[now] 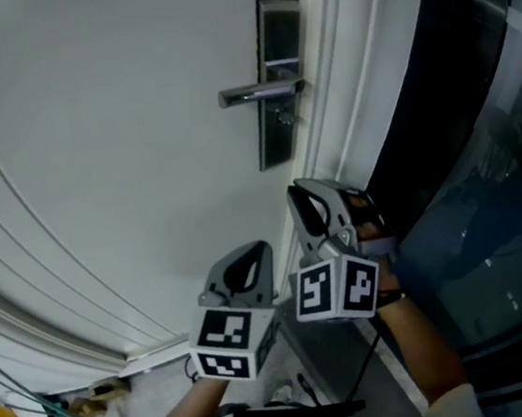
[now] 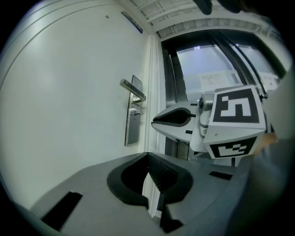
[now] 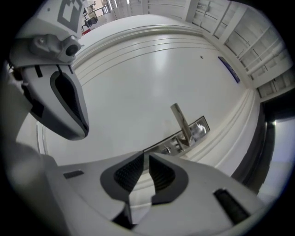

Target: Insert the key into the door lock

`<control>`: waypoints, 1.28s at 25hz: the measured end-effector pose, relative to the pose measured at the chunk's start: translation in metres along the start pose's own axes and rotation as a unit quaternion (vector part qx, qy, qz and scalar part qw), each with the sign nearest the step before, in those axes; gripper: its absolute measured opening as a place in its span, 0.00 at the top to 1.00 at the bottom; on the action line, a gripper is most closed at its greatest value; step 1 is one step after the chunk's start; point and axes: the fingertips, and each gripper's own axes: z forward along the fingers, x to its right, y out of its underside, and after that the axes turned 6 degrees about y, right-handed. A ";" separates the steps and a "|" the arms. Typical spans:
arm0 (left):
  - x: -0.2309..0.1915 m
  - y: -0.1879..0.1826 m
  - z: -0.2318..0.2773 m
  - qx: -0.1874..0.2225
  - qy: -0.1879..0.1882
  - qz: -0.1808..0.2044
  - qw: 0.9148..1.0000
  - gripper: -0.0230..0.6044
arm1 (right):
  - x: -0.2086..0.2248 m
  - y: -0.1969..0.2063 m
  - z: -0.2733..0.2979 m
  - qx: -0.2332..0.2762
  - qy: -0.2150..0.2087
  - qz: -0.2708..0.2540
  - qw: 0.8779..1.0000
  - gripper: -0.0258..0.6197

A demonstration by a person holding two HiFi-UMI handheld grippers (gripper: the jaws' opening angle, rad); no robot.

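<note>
Under the lever handle (image 1: 256, 91), a small metal piece (image 1: 286, 117), possibly the key, juts from the lock plate (image 1: 277, 149). Well apart from it hang the left claw (image 1: 252, 251) and the right claw (image 1: 304, 191), jaws together, empty.

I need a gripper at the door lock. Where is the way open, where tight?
Open: the bare door panel left of and below the lever handle and lock plate. Tight: right of the plate, where the door frame runs close, and low down, where the left gripper and right gripper crowd together.
</note>
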 end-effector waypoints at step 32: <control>0.032 0.052 -0.189 -0.025 0.083 -0.013 0.996 0.95 | -0.120 -0.111 -0.195 -0.091 -0.004 0.354 0.931 0.94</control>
